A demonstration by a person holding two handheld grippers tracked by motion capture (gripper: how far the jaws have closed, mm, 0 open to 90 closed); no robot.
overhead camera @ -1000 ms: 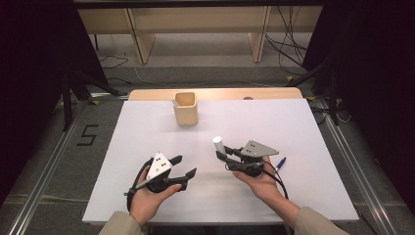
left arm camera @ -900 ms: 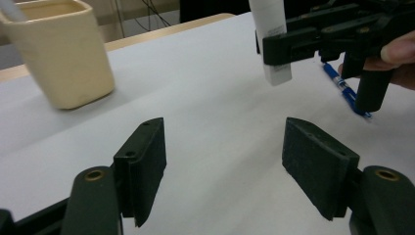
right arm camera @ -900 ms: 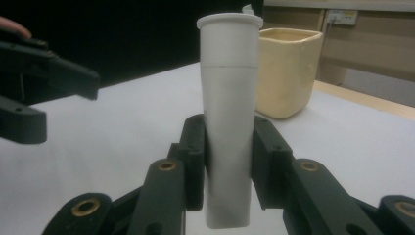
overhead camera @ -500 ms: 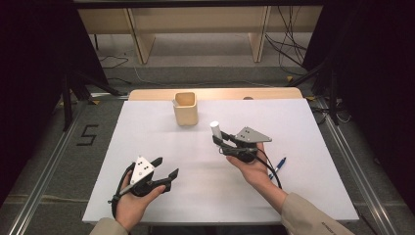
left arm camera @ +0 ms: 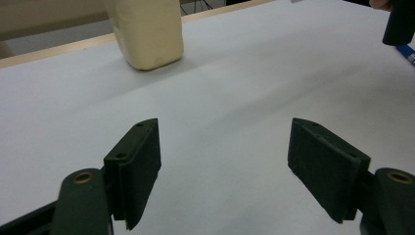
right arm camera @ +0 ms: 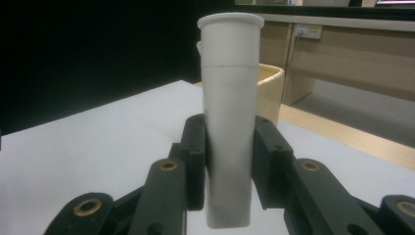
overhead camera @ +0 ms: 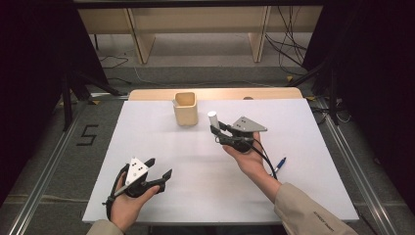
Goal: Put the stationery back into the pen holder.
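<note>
A white plastic tube (overhead camera: 212,117) stands upright in my right gripper (overhead camera: 217,132), just right of the beige square cup (overhead camera: 186,110) at the table's back middle. In the right gripper view the right gripper (right arm camera: 230,161) is shut on the white tube (right arm camera: 230,88), with the beige cup (right arm camera: 270,93) behind it. My left gripper (overhead camera: 160,167) hovers low near the front left of the white table (overhead camera: 147,127). In the left gripper view the left gripper (left arm camera: 232,166) is open, its jaws have just been opening, and nothing is between them. The beige cup (left arm camera: 147,29) stands far ahead of it.
A blue pen (overhead camera: 280,164) lies on the table to the right of my right forearm; the pen (left arm camera: 406,51) also shows at the right edge of the left gripper view. Wooden shelving legs and cables stand on the floor beyond the table.
My right hand carried the white tube away from me and up, closer to the beige cup. My left hand drew back toward the front left, and its jaws spread wider.
</note>
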